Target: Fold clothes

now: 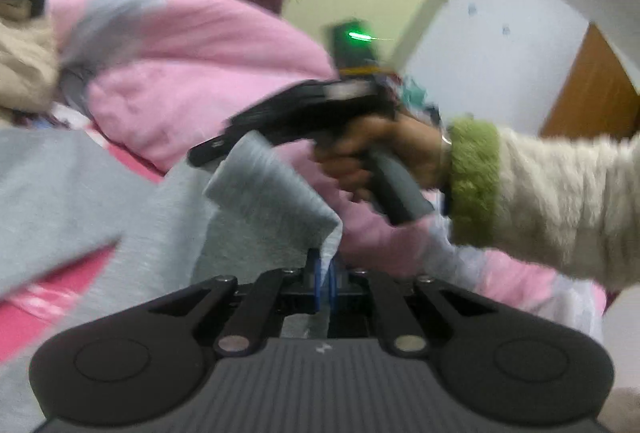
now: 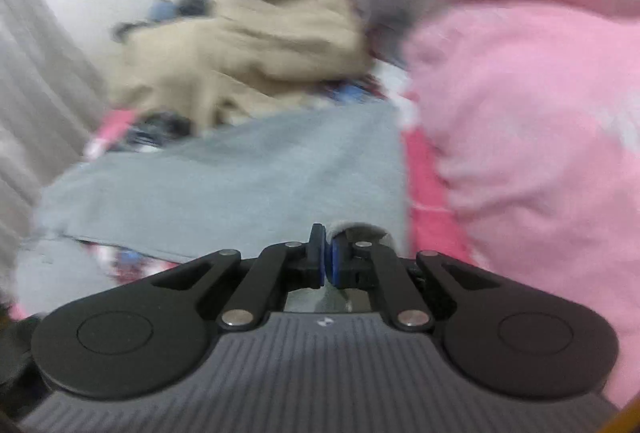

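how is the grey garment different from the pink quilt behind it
The grey garment is thin and lies mostly flat; the pink quilt is thick, puffy and heaped. The left gripper and right gripper are each shut on the garment's edge; neither grips the quilt. Both are soft fabric.

Motion blur smears the beige garment (image 2: 256,49) and pink quilt (image 2: 520,105). The grey garment (image 2: 248,169) runs under the right claw (image 2: 327,265), hiding its near edge.
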The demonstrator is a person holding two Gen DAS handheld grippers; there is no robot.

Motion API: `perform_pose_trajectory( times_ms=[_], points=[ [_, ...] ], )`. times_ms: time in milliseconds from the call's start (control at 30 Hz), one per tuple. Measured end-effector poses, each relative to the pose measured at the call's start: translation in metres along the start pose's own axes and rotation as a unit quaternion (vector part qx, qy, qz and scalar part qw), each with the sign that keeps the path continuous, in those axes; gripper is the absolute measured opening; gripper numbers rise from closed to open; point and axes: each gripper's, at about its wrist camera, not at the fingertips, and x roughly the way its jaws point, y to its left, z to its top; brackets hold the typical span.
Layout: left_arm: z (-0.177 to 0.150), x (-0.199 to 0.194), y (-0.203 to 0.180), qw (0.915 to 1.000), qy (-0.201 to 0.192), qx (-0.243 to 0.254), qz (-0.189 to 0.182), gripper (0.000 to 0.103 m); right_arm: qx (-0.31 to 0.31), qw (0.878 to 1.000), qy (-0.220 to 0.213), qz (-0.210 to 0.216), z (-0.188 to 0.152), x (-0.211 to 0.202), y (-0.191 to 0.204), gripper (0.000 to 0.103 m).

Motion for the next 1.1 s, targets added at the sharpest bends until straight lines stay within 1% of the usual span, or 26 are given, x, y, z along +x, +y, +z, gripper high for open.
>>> perform_pose_trajectory(
  times_ms=[33,67,100,133,233,267,333,400,467,533,600,667,700,733,800,867,900,967,1000,1033,1100],
  points=[
    [-0.005,0.016,-0.002,0.9997,0.023,-0.005,-0.007,0.005,0.005,0.999,0.016,-0.033,-0.004,0.013,-0.010,0.008],
    [-0.011,0.029,-0.003,0.9989,0.043,-0.011,-0.011,0.005,0.013,0.997,0.040,-0.064,-0.010,0.025,-0.021,0.008],
    [-0.016,0.039,-0.004,0.9983,0.056,-0.013,-0.009,0.005,0.014,0.994,0.055,-0.094,-0.015,0.031,-0.028,0.006],
    [-0.019,0.044,-0.006,0.9980,0.061,-0.014,-0.009,0.005,0.008,0.993,0.054,-0.109,-0.018,0.029,-0.030,0.006],
    [-0.020,0.043,-0.004,0.9977,0.051,-0.041,-0.020,0.005,-0.009,0.995,0.021,-0.098,-0.019,0.004,-0.022,0.011],
    [-0.020,0.041,-0.003,0.9972,0.048,-0.052,-0.024,0.005,-0.027,0.995,0.010,-0.095,-0.019,-0.004,-0.016,0.011],
    [-0.018,0.036,-0.004,0.9968,0.036,-0.065,-0.029,0.005,-0.062,0.996,0.005,-0.068,-0.017,-0.015,-0.008,0.014],
    [-0.011,0.035,-0.011,0.9973,0.027,-0.061,-0.030,0.005,-0.065,0.997,0.007,-0.049,-0.015,-0.023,0.000,0.016],
    [-0.005,0.034,-0.020,0.9984,0.022,-0.041,-0.031,0.010,-0.057,0.998,0.005,-0.033,-0.015,-0.038,0.002,0.017],
    [-0.002,0.036,-0.032,0.9992,0.023,-0.017,-0.029,0.023,-0.056,0.998,0.001,-0.021,-0.019,-0.054,0.008,0.022],
    [-0.003,0.038,-0.047,0.9993,0.023,0.013,-0.025,0.031,-0.055,0.998,0.000,-0.004,-0.022,-0.066,0.014,0.023],
    [-0.004,0.041,-0.061,0.9983,0.027,0.049,-0.018,0.035,-0.057,0.998,0.006,0.023,-0.025,-0.071,0.023,0.024],
    [-0.005,0.043,-0.068,0.9972,0.029,0.068,-0.014,0.039,-0.065,0.997,0.016,0.036,-0.026,-0.072,0.028,0.025],
    [-0.007,0.043,-0.075,0.9960,0.033,0.082,-0.010,0.039,-0.078,0.995,0.031,0.047,-0.027,-0.074,0.033,0.025],
    [-0.009,0.043,-0.080,0.9955,0.040,0.086,-0.005,0.039,-0.113,0.990,0.070,0.041,-0.032,-0.076,0.041,0.026],
    [-0.006,0.037,-0.082,0.9964,0.036,0.077,-0.001,0.039,-0.135,0.985,0.105,0.002,-0.039,-0.083,0.041,0.026],
    [-0.004,0.031,-0.083,0.9971,0.030,0.070,0.002,0.039,-0.133,0.985,0.110,-0.011,-0.041,-0.092,0.038,0.026],
    [0.000,0.013,-0.082,0.9987,0.012,0.048,0.007,0.042,-0.111,0.989,0.092,-0.015,-0.046,-0.122,0.026,0.026],
    [0.003,0.001,-0.081,0.9994,0.000,0.034,0.009,0.045,-0.101,0.992,0.078,-0.016,-0.049,-0.139,0.021,0.026],
    [0.004,-0.015,-0.079,0.9997,-0.015,0.015,0.011,0.051,-0.092,0.994,0.060,-0.018,-0.053,-0.158,0.017,0.026],
    [0.003,-0.050,-0.073,0.9985,-0.042,-0.024,0.024,0.058,-0.080,0.996,0.022,-0.023,-0.063,-0.196,0.012,0.026]
  ],
)
